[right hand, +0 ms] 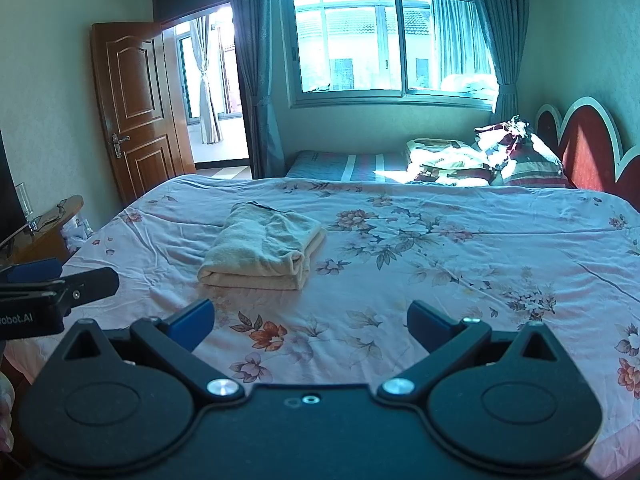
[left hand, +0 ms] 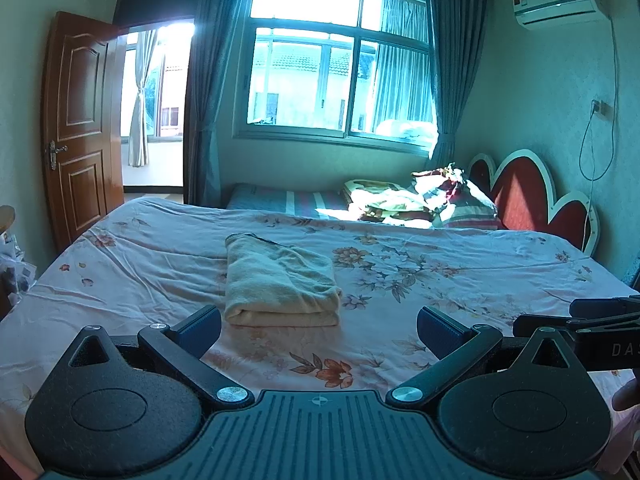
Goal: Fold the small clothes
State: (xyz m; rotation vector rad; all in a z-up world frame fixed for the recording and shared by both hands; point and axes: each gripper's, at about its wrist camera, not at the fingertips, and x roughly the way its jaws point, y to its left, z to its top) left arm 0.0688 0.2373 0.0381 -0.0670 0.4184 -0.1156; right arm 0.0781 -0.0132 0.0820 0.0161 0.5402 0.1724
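Garment, cream, folded, toward bed's left edge.
Left gripper, right gripper: fingers spread wide, empty; garment type unclear.

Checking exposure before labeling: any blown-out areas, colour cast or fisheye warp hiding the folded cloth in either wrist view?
Left wrist: window and sun patch on the far bedding clipped, blue-green cast, edges bowed, dark vignette corners; folded cloth evenly lit, sharp. Right wrist: same cast, window clipped, folded cloth clear, no glare.
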